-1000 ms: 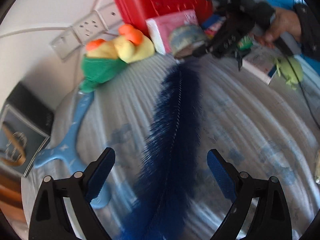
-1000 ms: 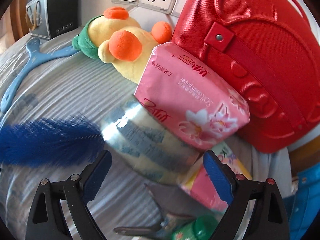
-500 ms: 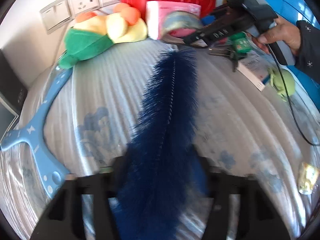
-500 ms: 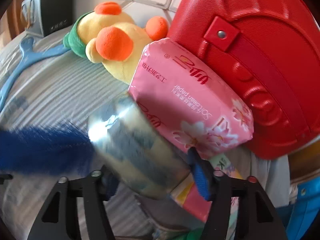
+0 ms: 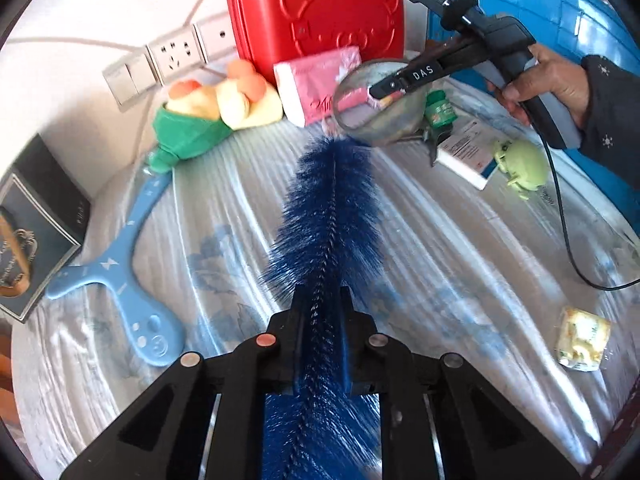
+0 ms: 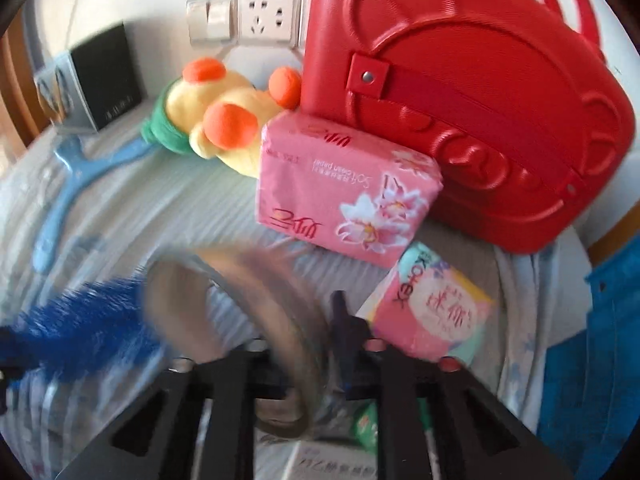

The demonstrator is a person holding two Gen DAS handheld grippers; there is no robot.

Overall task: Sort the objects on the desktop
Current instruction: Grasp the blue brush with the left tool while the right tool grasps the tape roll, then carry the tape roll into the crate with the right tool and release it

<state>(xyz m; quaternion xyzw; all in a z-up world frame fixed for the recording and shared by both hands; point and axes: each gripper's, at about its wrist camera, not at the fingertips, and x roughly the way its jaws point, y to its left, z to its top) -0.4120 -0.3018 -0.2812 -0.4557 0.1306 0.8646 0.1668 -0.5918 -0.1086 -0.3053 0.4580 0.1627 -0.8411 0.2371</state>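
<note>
A long dark-blue bristle brush (image 5: 328, 200) lies lengthwise on the pale striped cloth (image 5: 460, 248). My left gripper (image 5: 322, 300) has its jaws closing, and its pads press on the brush's stem. Its tip reaches a roll of clear tape (image 5: 384, 128). The right gripper (image 5: 380, 90), held by a hand, has one finger through the ring. In the right wrist view my right gripper (image 6: 312, 332) is closing on the wall of the blurred tape roll (image 6: 248, 280), which is off the cloth. The brush (image 6: 80, 332) shows at the left.
A red case (image 5: 320, 12) stands at the back, with a pink tissue pack (image 5: 316, 80) and a plush duck (image 5: 216, 108) in front. A blue hanger (image 5: 120, 264) and black box (image 5: 36, 220) are left. A green bottle (image 5: 440, 110), white carton (image 5: 464, 152) and green toy (image 5: 520, 164) are right.
Both grippers went from wide open to shut, the left on the brush and the right on the tape roll. Both have risen, and the roll has lifted off the cloth.
</note>
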